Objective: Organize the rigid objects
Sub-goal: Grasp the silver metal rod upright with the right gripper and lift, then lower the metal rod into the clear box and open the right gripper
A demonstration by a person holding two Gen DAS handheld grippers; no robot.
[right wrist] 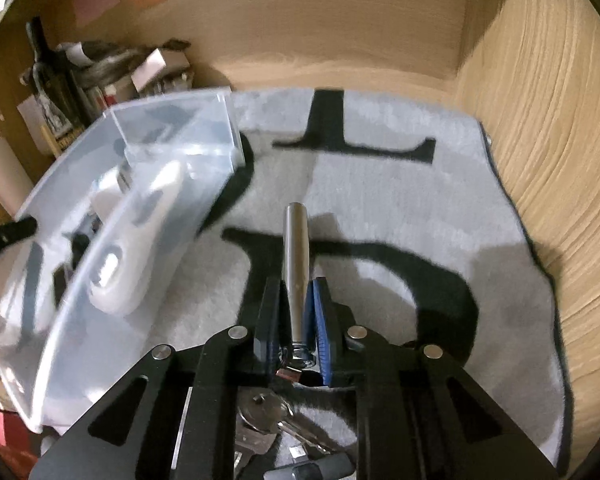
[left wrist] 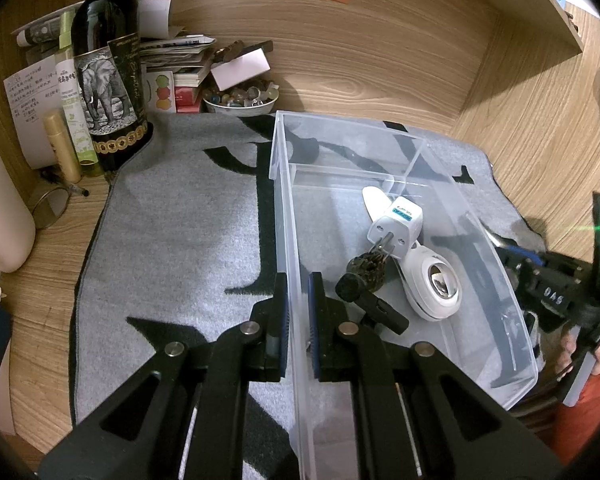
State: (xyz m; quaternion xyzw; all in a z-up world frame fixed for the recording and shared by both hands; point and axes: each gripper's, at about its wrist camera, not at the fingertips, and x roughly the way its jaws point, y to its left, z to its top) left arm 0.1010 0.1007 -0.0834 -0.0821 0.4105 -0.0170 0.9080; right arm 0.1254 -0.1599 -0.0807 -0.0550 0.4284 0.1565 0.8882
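Clear plastic bin [left wrist: 380,240] wall stands pinched between the left gripper [left wrist: 297,312] pads; inside, just ahead, lie a white plug adapter [left wrist: 398,224], a white gadget [left wrist: 432,284] and a dark item, unclear. Right wrist view: right gripper [right wrist: 296,308] clamps a metal keychain rod [right wrist: 296,256] pointing straight forward, keys [right wrist: 264,420] dangling beneath, partly hidden; the bin is blurred to the left.

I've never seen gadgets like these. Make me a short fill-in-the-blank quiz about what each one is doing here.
1. The left gripper has its jaws astride the near wall of the clear plastic ____.
2. The right gripper is shut on a slim ____ rod with keys dangling below.
3. The label on the dark bottle shows an ____.
4. The white plug adapter lies ____ the bin.

Missing words: bin; metal; elephant; inside
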